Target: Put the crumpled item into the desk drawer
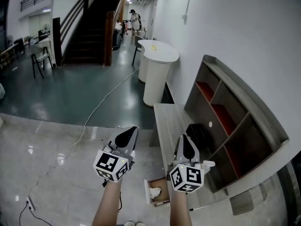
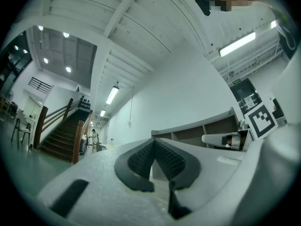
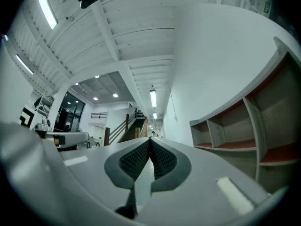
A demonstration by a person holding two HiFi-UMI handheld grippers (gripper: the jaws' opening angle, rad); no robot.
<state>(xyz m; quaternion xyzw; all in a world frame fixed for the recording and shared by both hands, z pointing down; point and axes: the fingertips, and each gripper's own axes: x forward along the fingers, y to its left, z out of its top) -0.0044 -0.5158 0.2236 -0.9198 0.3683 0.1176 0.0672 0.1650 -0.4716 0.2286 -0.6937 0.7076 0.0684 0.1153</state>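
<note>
A white crumpled item (image 1: 155,191) lies inside the open desk drawer (image 1: 147,194), low in the head view between my forearms. The drawer juts out from the near end of a grey wooden desk (image 1: 168,119) along the wall. Both grippers are raised well above the drawer, pointing away down the room. My left gripper (image 1: 128,134) (image 2: 154,142) is shut with nothing between its ribbed pads. To its right, over the desk's near end, my right gripper (image 1: 186,142) (image 3: 150,140) is also shut and empty.
A grey shelf unit (image 1: 228,121) with red-lined compartments stands on the desk against the wall, and a black object (image 1: 197,133) sits in front of it. Beyond the desk stands a round white counter (image 1: 159,60). A cable (image 1: 101,105) runs across the floor; stairs (image 1: 89,27) and chairs lie farther left.
</note>
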